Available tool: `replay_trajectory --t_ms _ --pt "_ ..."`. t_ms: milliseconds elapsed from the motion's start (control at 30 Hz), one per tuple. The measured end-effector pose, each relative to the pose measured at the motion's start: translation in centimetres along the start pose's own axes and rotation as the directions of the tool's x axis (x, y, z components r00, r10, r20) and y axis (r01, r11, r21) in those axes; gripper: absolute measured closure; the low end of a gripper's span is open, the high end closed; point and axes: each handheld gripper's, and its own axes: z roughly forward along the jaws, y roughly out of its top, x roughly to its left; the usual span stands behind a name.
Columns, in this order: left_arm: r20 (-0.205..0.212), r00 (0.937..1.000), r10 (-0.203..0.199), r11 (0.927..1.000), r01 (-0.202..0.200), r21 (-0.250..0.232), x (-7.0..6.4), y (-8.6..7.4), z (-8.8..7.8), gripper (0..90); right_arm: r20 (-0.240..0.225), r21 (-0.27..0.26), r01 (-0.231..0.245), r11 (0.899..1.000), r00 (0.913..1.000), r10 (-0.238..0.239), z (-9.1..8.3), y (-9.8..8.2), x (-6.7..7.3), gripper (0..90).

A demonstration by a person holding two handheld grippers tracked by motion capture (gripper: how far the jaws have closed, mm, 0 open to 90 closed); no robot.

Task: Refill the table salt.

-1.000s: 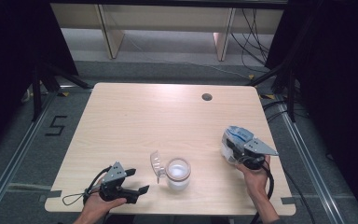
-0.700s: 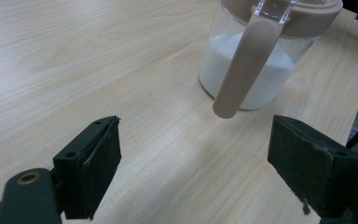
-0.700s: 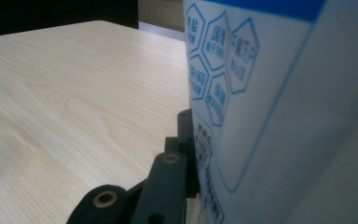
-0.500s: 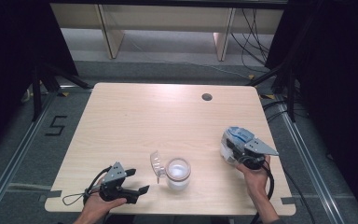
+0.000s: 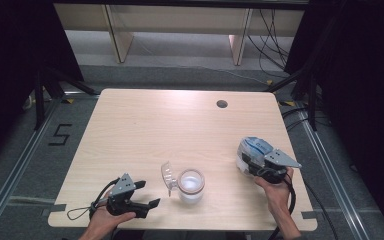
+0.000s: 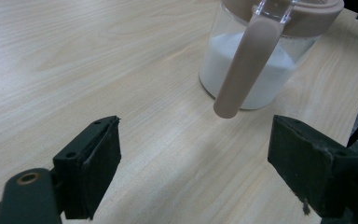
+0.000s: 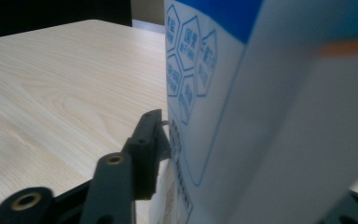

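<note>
White and blue soft plastic bag, upright at the lower right of the high view, near the edge of the wooden table. Sitting between the jaws of the right tool, just opened wider and seemingly not pinching now. Squishy, likely floppy and quick to tip; best pinched at the flat top. Left tool let loose, empty, facing the clear glass jar with pinkish lid: hard, slippery, breakable.

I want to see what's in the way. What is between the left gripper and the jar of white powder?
Just bare table. In the left gripper view, nothing lies between the open jaws and the jar.
</note>
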Motion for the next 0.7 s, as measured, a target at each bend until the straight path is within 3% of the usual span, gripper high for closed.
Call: replay_trajectory --t_ms 67,167,200,233,267,300,433,467,567,600,667,700 --pt "-0.001 0.9997 -0.026 0.9996 0.026 -0.006 -0.15 -0.05 0.06 16.6 -0.016 0.008 -0.02 1.0 0.9997 0.02 0.03 0.0 0.02 49.3" --pt "-0.005 0.9998 -0.019 0.9998 0.019 -0.004 -0.14 -0.02 0.05 16.6 0.006 0.0 -0.008 1.0 1.0 0.008 -0.08 -0.06 -0.16 43.3" --pt "-0.007 0.9997 -0.023 0.9997 0.023 -0.003 -0.15 -0.03 0.04 16.6 0.003 -0.001 -0.02 1.0 0.9998 0.02 -0.08 -0.07 -0.19 42.1" --pt "-0.006 0.9998 -0.021 0.9998 0.021 -0.001 -0.14 -0.03 0.04 16.6 0.005 0.022 -0.067 0.998 0.9978 0.067 -0.22 -0.13 0.1 40.0" --pt "-0.004 0.9999 -0.01 0.9999 0.01 -0.004 -0.1 0.0 0.05 16.6 0.005 0.018 -0.03 0.999 0.9995 0.03 -0.2 -0.15 -0.24 38.0" --pt "-0.003 1.0 -0.002 1.0 0.002 -0.003 -0.06 0.02 0.05 16.6 -0.021 0.032 -0.059 0.998 0.998 0.06 -0.21 -0.17 -0.14 37.8" --pt "-0.003 1.0 0.002 1.0 -0.002 0.002 -0.02 0.04 0.04 16.6 -0.007 0.025 -0.066 0.998 0.9978 0.066 -0.41 -0.32 0.07 35.8" --pt "-0.003 1.0 0.003 1.0 -0.003 0.002 -0.02 0.04 0.04 16.6 -0.005 0.009 -0.034 0.999 0.9994 0.034 -0.34 -0.36 -0.14 35.4" --pt "-0.003 1.0 0.003 1.0 -0.003 0.003 -0.03 0.05 0.05 16.6 -0.009 0.05 -0.064 0.997 0.9979 0.065 -0.54 -0.45 0.34 34.6" --pt "-0.002 1.0 0.005 1.0 -0.005 0.002 0.0 0.06 0.05 16.6 -0.016 0.048 -0.086 0.995 0.9961 0.087 -0.62 -0.5 0.51 34.1" --pt "-0.003 1.0 0.002 1.0 -0.002 0.001 0.01 0.06 0.05 16.6 -0.027 0.044 -0.069 0.997 0.9972 0.07 -0.74 -0.47 0.4 33.5" --pt "-0.003 1.0 0.002 1.0 -0.002 0.001 0.01 0.06 0.05 16.6 -0.011 0.04 -0.088 0.995 0.996 0.089 -0.87 -0.51 0.64 33.2"
